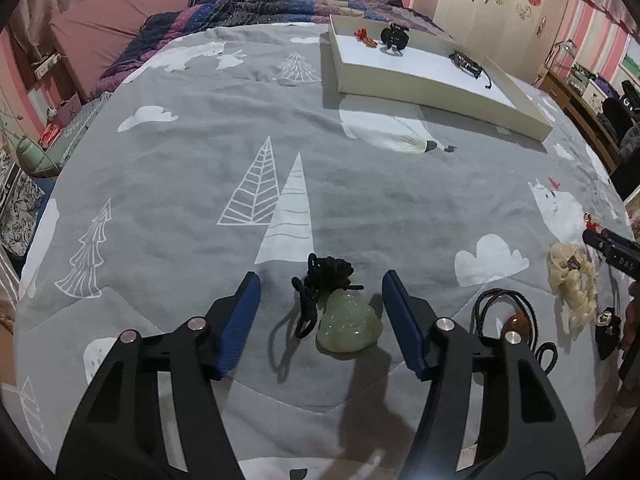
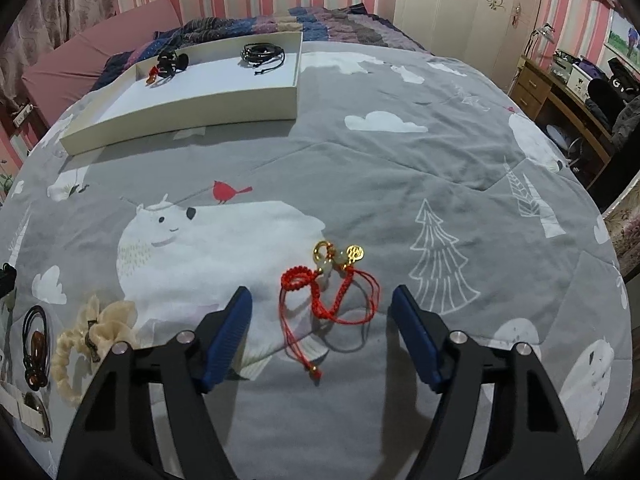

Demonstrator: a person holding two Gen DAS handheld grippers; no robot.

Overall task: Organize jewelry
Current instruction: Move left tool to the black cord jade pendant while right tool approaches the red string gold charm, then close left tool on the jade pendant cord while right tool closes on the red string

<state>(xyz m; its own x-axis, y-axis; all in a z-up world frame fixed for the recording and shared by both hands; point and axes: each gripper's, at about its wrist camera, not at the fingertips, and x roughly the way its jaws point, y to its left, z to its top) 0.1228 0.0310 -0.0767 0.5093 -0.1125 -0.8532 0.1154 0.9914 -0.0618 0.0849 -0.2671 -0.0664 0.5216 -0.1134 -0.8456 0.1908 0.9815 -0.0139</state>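
- On the grey bedspread printed with trees and polar bears (image 1: 192, 160), the left hand-held gripper (image 1: 320, 304) hangs low with its blue pads spread wide apart, and the pale green carved jade pendant on a black knotted cord (image 1: 347, 322) lies between them, untouched.
- Over to the right, the right hand-held gripper (image 2: 322, 312) is likewise spread and holding nothing, straddling the red braided cord bracelet with gold charms (image 2: 330, 280).
- Both tools point forward and slant down toward the bed, fingers close to the fabric (their shadows fall just beneath them).
- For the pendant, closing on the stone itself looks safer than on the cord, which would let the stone swing; the polished surface may slip, so a centred, square pinch seems wise.
- For the bracelet, gathering the bunched red loops near the charms should keep strands from trailing.
- Destination is probably the shallow white rectangular tray (image 2: 192, 104) farther up the bed, already holding a coiled black cord bracelet (image 2: 262, 54) and a small black clip (image 2: 172, 62).
- A cream ruffled scrunchie (image 2: 94, 336) and a black cord with an amber bead (image 1: 516, 324) wait between the two tools.
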